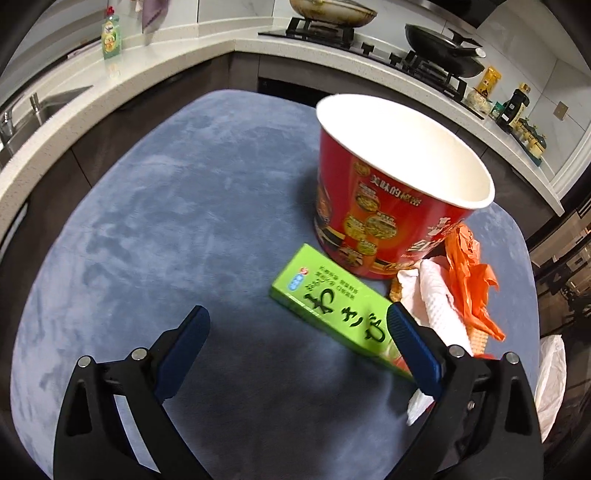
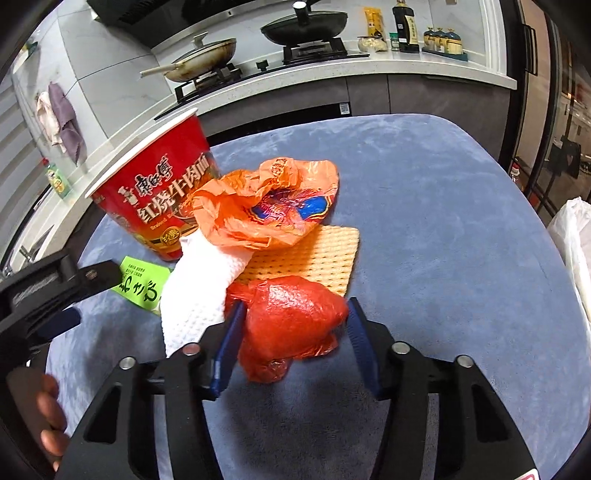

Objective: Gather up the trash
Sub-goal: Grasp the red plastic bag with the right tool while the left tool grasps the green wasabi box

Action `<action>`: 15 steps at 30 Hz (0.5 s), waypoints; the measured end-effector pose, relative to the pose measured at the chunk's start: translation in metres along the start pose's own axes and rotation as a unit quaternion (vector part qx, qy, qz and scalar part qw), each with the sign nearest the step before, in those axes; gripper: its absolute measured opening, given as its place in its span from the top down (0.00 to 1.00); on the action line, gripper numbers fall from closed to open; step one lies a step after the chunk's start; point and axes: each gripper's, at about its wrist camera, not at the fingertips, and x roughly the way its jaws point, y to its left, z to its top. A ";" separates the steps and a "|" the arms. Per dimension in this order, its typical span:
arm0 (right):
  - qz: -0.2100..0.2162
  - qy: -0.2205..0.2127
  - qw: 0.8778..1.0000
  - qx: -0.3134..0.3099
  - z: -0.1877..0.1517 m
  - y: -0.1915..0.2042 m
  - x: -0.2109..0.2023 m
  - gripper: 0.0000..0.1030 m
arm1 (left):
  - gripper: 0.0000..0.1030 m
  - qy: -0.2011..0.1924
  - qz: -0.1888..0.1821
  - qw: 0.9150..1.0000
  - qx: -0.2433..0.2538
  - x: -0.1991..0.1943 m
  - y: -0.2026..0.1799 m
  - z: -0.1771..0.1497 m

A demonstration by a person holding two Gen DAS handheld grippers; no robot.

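A red instant-noodle bucket [image 1: 388, 192] stands open on the blue table [image 1: 166, 221]. A green box [image 1: 332, 306] lies in front of it. My left gripper [image 1: 297, 319] is open, its right finger over the box's near end. Beside the box lie a white paper towel [image 1: 439, 302], an orange plastic bag [image 1: 469, 280] and a yellow waffle cloth [image 2: 314, 254]. In the right wrist view my right gripper [image 2: 295, 314] is open around a crumpled red plastic wrapper [image 2: 291, 321]; its left finger touches the wrapper. The bucket [image 2: 159, 192], orange bag [image 2: 266, 203], towel [image 2: 195, 295] and green box [image 2: 144, 284] lie beyond.
A kitchen counter [image 1: 147, 66] with a stove, pans [image 1: 439, 48], bottles and a green dish-soap bottle [image 1: 110, 35] runs behind the table. A white plastic bag [image 2: 574, 236] hangs off the table's right side. The left gripper's body [image 2: 48, 295] shows at the left edge.
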 end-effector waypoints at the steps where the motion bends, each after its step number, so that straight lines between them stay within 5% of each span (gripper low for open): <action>1: 0.001 -0.001 1.000 -0.002 -0.001 0.001 -0.001 0.56 | 0.11 0.004 -0.001 1.000 -0.003 0.004 -0.002 0.001; 15: 0.013 -0.016 1.000 0.012 0.000 -0.008 -0.019 0.60 | 0.11 0.038 0.010 0.999 -0.035 0.045 -0.022 0.010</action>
